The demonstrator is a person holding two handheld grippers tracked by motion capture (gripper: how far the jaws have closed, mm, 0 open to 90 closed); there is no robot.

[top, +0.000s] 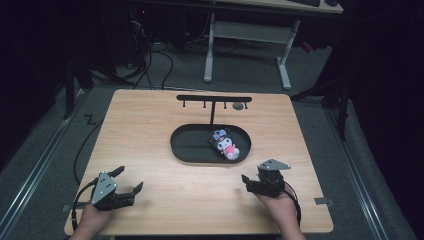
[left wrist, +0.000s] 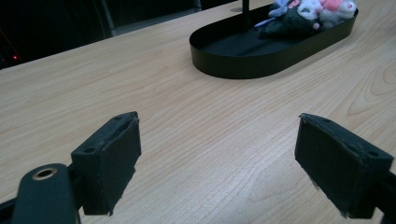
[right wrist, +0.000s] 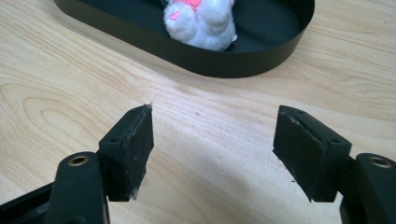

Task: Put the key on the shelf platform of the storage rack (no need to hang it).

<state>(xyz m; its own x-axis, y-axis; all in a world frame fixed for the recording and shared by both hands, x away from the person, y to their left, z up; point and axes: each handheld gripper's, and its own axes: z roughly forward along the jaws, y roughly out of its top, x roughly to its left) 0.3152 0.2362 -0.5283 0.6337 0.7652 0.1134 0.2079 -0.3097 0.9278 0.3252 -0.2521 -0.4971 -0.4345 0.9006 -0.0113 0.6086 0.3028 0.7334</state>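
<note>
tray: black oval metal tray (top: 190,145), mid-table, plush toy (top: 225,143) inside
L gripper (top: 129,181): jaws apart, empty
R gripper (top: 248,182): jaws apart, empty
text: none legible

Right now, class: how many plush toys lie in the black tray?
2, as far as shows: a purple one and a pink-and-white one, touching at the tray's right end. Others may be hidden.
</note>
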